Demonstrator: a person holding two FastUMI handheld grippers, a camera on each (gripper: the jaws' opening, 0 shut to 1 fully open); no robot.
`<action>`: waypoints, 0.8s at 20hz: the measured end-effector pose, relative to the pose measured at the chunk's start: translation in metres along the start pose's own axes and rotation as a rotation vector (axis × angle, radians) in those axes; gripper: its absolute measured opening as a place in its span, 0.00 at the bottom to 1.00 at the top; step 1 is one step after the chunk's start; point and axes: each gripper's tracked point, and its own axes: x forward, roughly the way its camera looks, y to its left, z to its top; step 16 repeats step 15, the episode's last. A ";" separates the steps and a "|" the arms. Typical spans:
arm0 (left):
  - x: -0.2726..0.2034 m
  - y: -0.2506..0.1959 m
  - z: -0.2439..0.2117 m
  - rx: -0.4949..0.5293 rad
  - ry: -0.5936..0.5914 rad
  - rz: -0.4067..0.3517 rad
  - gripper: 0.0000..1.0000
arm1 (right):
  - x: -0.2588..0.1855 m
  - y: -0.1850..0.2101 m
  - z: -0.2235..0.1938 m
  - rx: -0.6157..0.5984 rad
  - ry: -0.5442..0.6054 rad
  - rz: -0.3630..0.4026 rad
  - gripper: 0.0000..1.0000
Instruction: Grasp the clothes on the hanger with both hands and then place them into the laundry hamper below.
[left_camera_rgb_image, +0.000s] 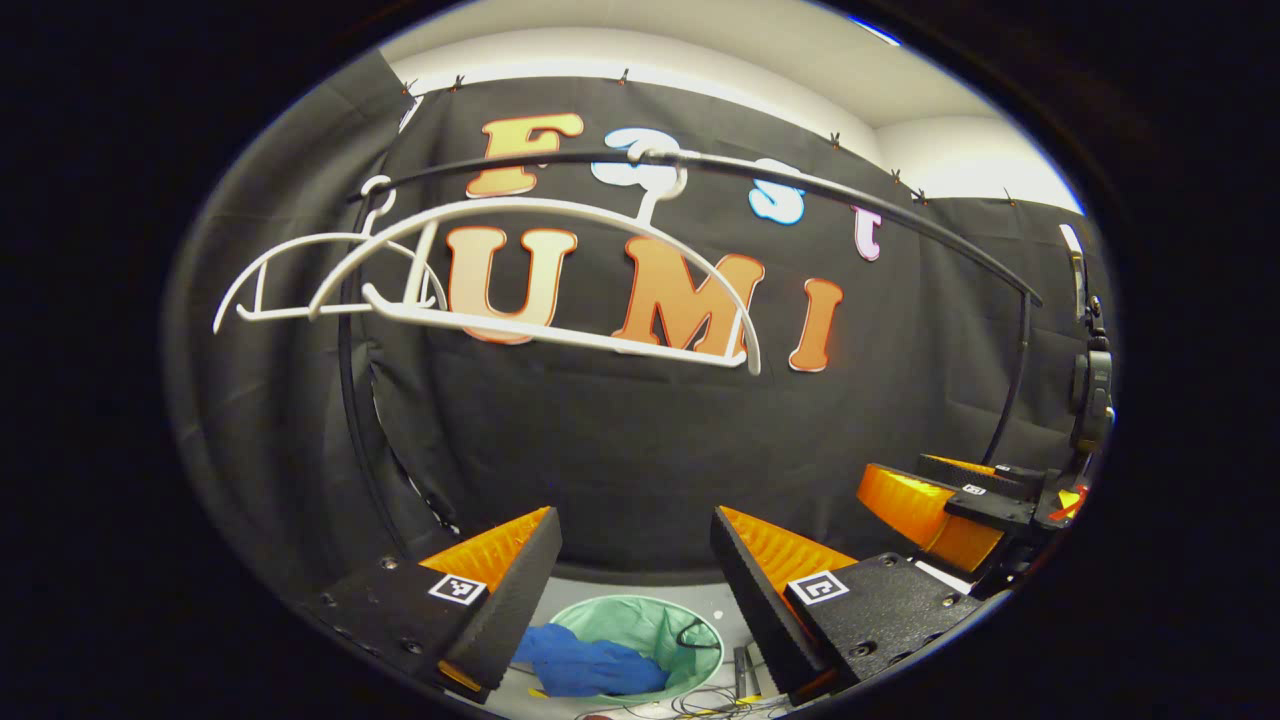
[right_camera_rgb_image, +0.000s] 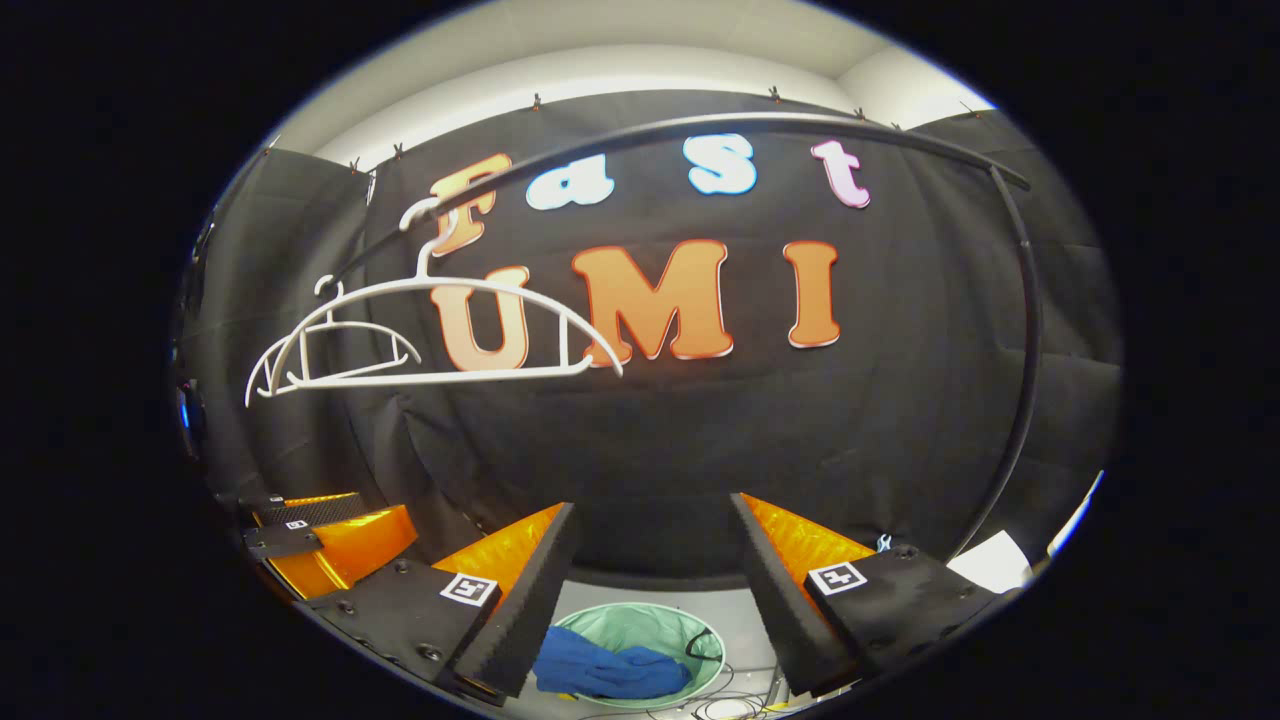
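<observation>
A blue garment (left_camera_rgb_image: 588, 664) (right_camera_rgb_image: 606, 672) lies inside the pale green laundry hamper (left_camera_rgb_image: 655, 618) (right_camera_rgb_image: 640, 620) on the floor below. Two bare white hangers (left_camera_rgb_image: 560, 330) (right_camera_rgb_image: 440, 370) hang from the black rail (left_camera_rgb_image: 800, 185) (right_camera_rgb_image: 700, 125) up high. My left gripper (left_camera_rgb_image: 635, 590) is open above the hamper, nothing between its fingers. In its own view my right gripper (right_camera_rgb_image: 650, 590) is likewise open and empty; in the left gripper view it appears at the right edge (left_camera_rgb_image: 950, 500). The left gripper also appears at the lower left of the right gripper view (right_camera_rgb_image: 320, 545).
The black cloth wall stands close behind the rail. Cables (left_camera_rgb_image: 700, 705) (right_camera_rgb_image: 730, 705) lie on the light floor by the hamper. A rail upright (right_camera_rgb_image: 1025, 380) curves down at the right. A dark device (left_camera_rgb_image: 1092, 385) hangs at the far right.
</observation>
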 end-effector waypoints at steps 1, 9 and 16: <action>-0.002 -0.001 0.011 0.011 -0.024 0.005 0.95 | -0.002 -0.003 0.009 -0.004 -0.026 -0.010 0.88; 0.000 0.008 0.030 0.027 -0.074 0.026 0.91 | -0.001 -0.016 0.028 -0.016 -0.090 -0.033 0.88; 0.001 0.008 0.028 0.037 -0.073 0.033 0.91 | 0.003 -0.016 0.022 -0.015 -0.083 -0.022 0.88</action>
